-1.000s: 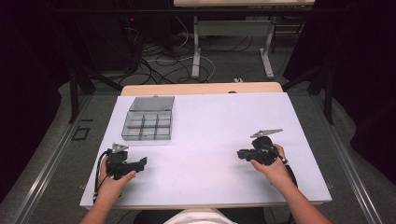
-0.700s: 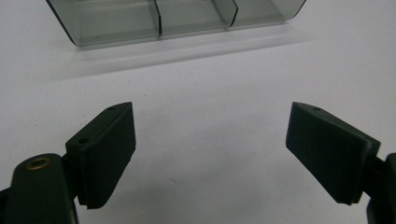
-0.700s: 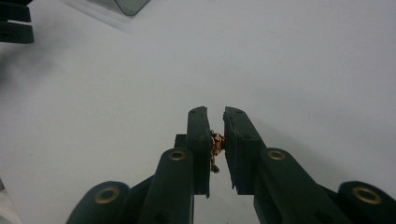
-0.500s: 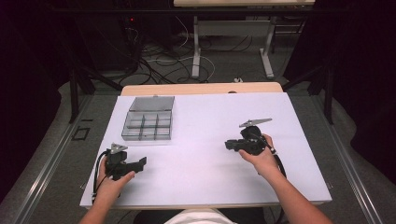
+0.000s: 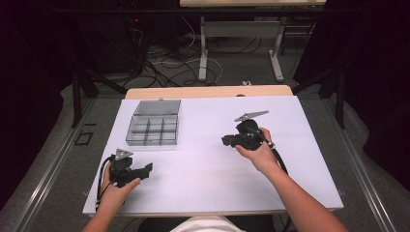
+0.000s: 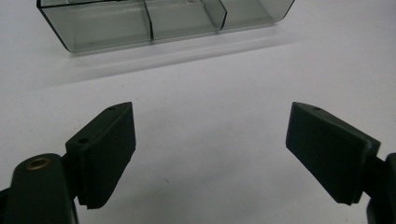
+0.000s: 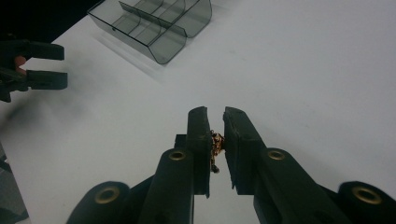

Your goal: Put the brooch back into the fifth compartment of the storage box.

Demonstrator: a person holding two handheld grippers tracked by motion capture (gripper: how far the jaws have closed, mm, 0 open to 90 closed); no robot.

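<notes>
- Keep your right claw (image 7: 215, 122) pinched tight on the small gold trinket (image 7: 216, 142) while you carry it above the surface (image 5: 203, 169) toward the grey compartment box (image 5: 153, 129); release low over one compartment.
- Your left claw (image 6: 210, 154) rests spread wide and empty, just short of the box.
- Since the earlier frame, your right hand has lifted and travelled toward the box; the left hasn't budged.

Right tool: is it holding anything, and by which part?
Yes: the right tool pinches a small gold-coloured chain-like piece between its pads; which part cannot be told.
</notes>
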